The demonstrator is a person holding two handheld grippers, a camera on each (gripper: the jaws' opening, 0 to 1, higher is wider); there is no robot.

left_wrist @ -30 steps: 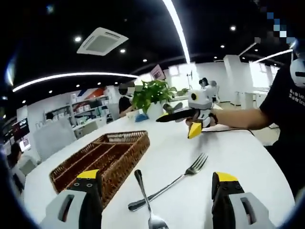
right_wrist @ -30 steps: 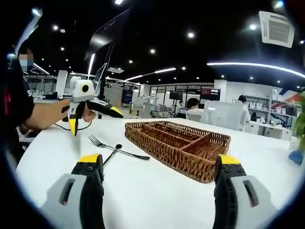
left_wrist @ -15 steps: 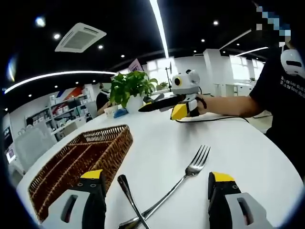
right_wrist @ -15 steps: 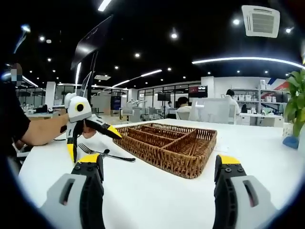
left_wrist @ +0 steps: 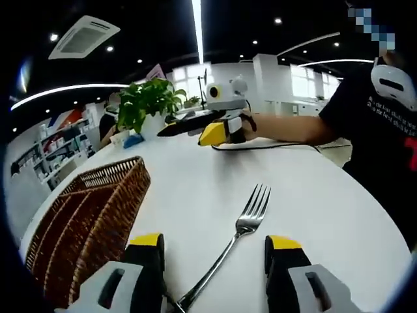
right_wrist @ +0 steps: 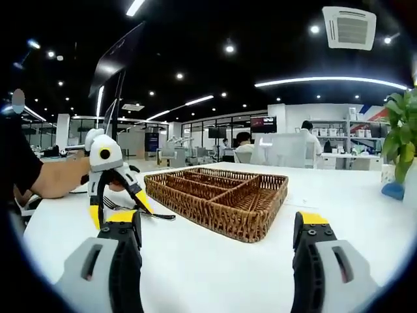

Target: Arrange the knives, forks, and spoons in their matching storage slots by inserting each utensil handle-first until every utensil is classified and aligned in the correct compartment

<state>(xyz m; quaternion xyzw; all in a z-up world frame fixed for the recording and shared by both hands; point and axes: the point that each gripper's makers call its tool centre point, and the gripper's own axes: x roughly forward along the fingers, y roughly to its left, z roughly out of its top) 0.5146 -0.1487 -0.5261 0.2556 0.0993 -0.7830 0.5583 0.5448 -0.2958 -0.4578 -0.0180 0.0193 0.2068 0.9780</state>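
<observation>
My left gripper [left_wrist: 213, 261], jaws spread, straddles the fork [left_wrist: 229, 246]; my right gripper [right_wrist: 218, 244], also spread, faces the basket [right_wrist: 218, 199].

The left hand-held gripper [left_wrist: 215, 270] is held with jaws spread; the right hand-held gripper [right_wrist: 218, 257] is likewise held agape.

a: what do we count on the white table [left_wrist: 195, 176]?
b: one fork [left_wrist: 236, 236], one wicker cutlery tray [right_wrist: 218, 199] and one potted plant [left_wrist: 144, 104].
a: and grippers?
b: two, the left gripper [right_wrist: 117, 201] and the right gripper [left_wrist: 195, 128].
</observation>
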